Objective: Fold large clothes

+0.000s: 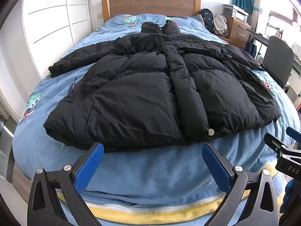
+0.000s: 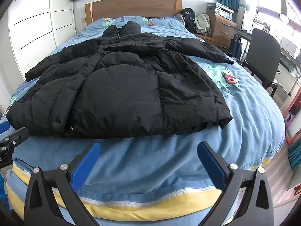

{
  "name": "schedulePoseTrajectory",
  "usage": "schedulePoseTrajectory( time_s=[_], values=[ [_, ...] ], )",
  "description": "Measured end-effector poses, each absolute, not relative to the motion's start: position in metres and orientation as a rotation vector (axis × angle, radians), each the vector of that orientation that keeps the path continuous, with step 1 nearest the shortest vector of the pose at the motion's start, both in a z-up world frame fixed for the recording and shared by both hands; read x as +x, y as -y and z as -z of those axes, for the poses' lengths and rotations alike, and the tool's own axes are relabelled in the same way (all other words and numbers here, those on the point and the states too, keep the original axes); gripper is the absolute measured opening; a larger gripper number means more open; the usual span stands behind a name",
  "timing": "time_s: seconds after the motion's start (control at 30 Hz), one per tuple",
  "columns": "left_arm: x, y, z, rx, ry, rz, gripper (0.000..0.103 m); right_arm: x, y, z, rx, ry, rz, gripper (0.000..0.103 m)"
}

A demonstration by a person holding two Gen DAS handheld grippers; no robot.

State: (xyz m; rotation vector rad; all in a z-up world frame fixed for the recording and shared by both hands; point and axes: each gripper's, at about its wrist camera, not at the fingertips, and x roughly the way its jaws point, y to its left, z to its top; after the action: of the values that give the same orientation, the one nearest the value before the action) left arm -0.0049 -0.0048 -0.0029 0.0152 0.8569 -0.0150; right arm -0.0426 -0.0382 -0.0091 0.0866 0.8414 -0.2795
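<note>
The left gripper (image 1: 152, 152) stood spread wide, its blue pads (image 1: 90, 166) clasping nothing and poised over the bare blue bed cover (image 1: 150, 169), apart from the hem of the black puffer coat (image 1: 150, 86) at twelve o'clock. The right gripper (image 2: 148, 151) gaped just as wide and empty near the foot of the bed. The coat lay flat, sleeves spread, its hood toward the wooden headboard (image 2: 133, 6) at twelve o'clock.

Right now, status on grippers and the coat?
Left gripper and right gripper open, empty, short of the hem. Black puffer coat spread flat on bed, unfolded. Nothing in the way.
</note>
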Motion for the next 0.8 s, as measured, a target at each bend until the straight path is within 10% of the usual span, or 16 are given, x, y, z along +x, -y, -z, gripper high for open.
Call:
schedulePoseTrajectory(
  time_s=[0.8],
  values=[
    [0.0009,0.0010,0.0077,-0.005,-0.873,0.025,0.102,-0.0413,0.0389,0.0106,0.088,-0.840,0.280,0.103]
  ],
)
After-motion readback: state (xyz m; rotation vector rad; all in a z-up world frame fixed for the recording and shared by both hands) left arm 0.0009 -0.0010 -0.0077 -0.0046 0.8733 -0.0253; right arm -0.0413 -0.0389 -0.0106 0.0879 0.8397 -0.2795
